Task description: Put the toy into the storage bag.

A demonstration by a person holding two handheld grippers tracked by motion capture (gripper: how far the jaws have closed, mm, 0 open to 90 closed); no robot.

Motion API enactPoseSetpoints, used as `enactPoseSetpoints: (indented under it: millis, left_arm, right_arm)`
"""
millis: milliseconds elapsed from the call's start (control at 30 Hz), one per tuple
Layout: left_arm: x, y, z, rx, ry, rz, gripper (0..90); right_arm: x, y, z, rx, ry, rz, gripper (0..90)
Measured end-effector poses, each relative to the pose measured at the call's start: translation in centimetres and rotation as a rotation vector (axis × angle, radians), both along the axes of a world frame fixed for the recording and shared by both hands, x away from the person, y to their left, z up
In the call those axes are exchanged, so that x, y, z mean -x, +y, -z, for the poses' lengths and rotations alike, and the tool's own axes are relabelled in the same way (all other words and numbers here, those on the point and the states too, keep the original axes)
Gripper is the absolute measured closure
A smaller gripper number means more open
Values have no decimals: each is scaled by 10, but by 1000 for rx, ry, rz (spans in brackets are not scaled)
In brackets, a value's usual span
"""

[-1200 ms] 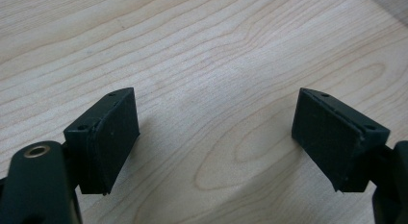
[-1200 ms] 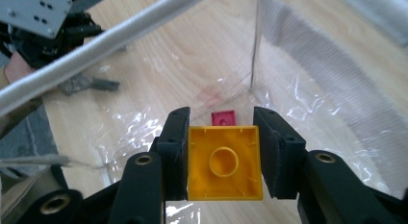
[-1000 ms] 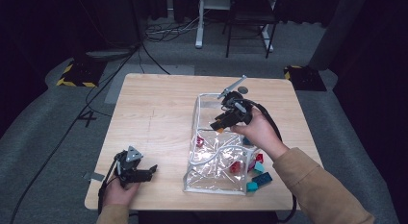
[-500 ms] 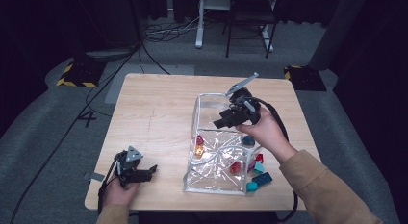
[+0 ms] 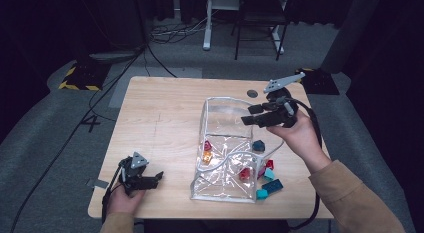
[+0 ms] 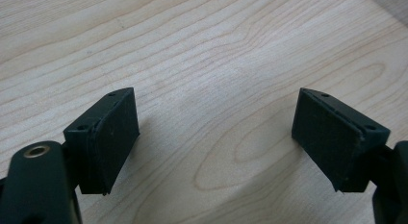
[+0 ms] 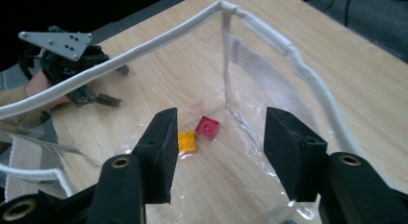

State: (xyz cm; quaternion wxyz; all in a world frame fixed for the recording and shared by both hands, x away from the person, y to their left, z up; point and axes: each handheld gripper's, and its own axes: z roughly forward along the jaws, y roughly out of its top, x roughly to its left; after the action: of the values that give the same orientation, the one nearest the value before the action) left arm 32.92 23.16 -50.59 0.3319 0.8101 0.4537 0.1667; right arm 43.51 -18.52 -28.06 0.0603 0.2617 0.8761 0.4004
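A clear plastic bag [image 5: 222, 105] with a white rim lies open on the wooden table. Inside it are a red brick [image 5: 207, 145], an orange-yellow brick [image 5: 206, 157] and another red brick [image 5: 244, 173]. A dark teal brick [image 5: 258, 145] sits at the bag's right side. My right gripper [image 5: 247, 115] hovers over the bag's far end, open and empty. In the right gripper view the yellow brick [image 7: 186, 141] and red brick [image 7: 208, 127] lie between its jaws, under the bag's rim [image 7: 288, 56]. My left gripper [image 5: 157, 178] rests open at the table's near left, with bare wood between its pads [image 6: 115, 132].
Two teal bricks [image 5: 267, 188] and a red brick [image 5: 269, 164] lie by the bag's near right corner. The table's front edge [image 5: 150, 217] is just behind the left hand. A dark round mark [image 5: 252, 93] is near the far edge. Cables and chair legs are on the floor beyond.
My right gripper has drawn back a little to the right and upward from the bag's mouth. The dark teal brick now shows below the hand. The left gripper has not moved.
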Motion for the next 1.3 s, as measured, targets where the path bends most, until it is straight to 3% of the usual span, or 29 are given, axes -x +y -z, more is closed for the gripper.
enactPoseSetpoints:
  millis: [367,867,1100,1300]
  left_arm:
    - [0,0,0,-2,-1,0,169]
    - [0,0,0,-2,-1,0,169]
    - [0,0,0,-1,-1,0,169]
    - [0,0,0,-2,-1,0,169]
  right_arm:
    - [-2,-50,-9,-41,-51,104,445]
    - [-13,-111,-8,-63,-75,259,443]
    - [-17,-130,5,-43,-78,305,441]
    - [-21,-134,27,-17,-46,310,444]
